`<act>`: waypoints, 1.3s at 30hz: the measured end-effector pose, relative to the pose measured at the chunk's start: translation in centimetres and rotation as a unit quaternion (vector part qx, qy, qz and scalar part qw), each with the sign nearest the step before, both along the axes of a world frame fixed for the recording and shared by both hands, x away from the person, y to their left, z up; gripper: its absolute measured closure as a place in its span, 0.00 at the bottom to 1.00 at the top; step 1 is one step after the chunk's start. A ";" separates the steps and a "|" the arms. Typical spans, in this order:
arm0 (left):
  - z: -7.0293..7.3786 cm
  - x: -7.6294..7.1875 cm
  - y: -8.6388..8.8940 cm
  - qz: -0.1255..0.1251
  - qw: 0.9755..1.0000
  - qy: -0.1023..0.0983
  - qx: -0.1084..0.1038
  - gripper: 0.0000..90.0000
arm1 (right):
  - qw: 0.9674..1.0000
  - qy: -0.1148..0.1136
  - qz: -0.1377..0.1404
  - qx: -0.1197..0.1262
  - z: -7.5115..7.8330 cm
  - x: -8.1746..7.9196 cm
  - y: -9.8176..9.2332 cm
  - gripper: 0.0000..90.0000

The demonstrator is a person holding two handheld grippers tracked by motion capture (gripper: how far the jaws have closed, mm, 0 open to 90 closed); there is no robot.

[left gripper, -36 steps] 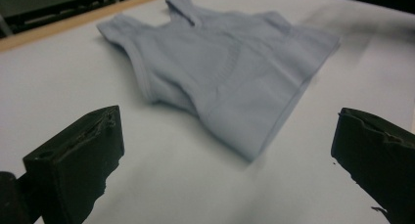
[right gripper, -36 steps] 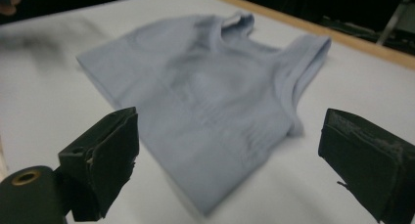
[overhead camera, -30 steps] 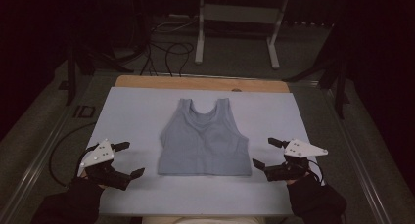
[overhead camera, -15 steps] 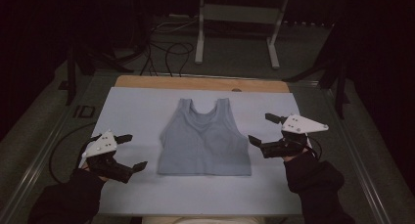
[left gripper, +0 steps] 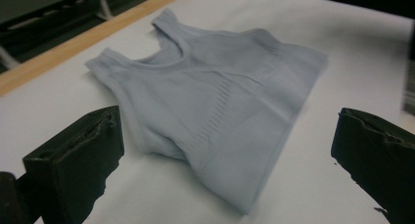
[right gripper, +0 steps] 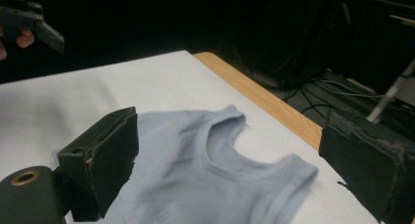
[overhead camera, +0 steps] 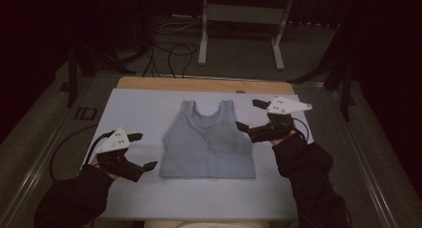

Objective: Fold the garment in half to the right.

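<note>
A light blue tank top (overhead camera: 206,143) lies flat on the white table cover, straps toward the far side and hem toward the person. My left gripper (overhead camera: 144,150) is open, just left of the hem's left corner and apart from the cloth. In the left gripper view the tank top (left gripper: 215,101) lies ahead between the two spread black jaws. My right gripper (overhead camera: 248,114) is open beside the right strap and armhole. In the right gripper view the tank top's neckline and strap (right gripper: 220,175) sit between the wide-apart jaws. Nothing is held.
The white cover (overhead camera: 129,113) leaves a strip of the wooden table edge (overhead camera: 199,84) bare at the far side. Beyond it, a metal stand (overhead camera: 239,34) and cables (overhead camera: 169,49) sit on the dark floor. The left gripper (right gripper: 34,23) shows far off in the right gripper view.
My right gripper has moved away from the person and inward, from beside the hem up to the right strap. The left gripper has shifted slightly toward the hem's left corner.
</note>
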State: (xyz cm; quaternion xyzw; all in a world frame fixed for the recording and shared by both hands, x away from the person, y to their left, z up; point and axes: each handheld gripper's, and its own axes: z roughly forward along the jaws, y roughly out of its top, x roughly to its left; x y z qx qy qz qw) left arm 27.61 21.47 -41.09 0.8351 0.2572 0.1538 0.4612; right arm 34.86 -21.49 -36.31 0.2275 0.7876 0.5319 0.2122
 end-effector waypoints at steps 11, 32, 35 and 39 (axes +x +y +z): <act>-0.5 0.7 -1.7 0.013 0.999 0.021 0.026 0.00 | 1.000 0.010 0.005 -0.002 -0.5 3.3 3.7 0.09; -4.6 1.8 -3.7 0.039 0.996 0.074 0.043 0.00 | 0.998 0.039 0.035 -0.028 -3.7 7.7 11.0 0.09; -5.7 1.9 -3.7 0.043 0.992 0.104 0.049 0.00 | 0.998 0.047 0.040 -0.026 -4.3 8.5 12.2 0.09; -6.7 1.9 -3.8 0.059 0.989 0.125 0.062 0.02 | 0.998 0.049 0.040 -0.029 -4.9 9.2 13.1 0.09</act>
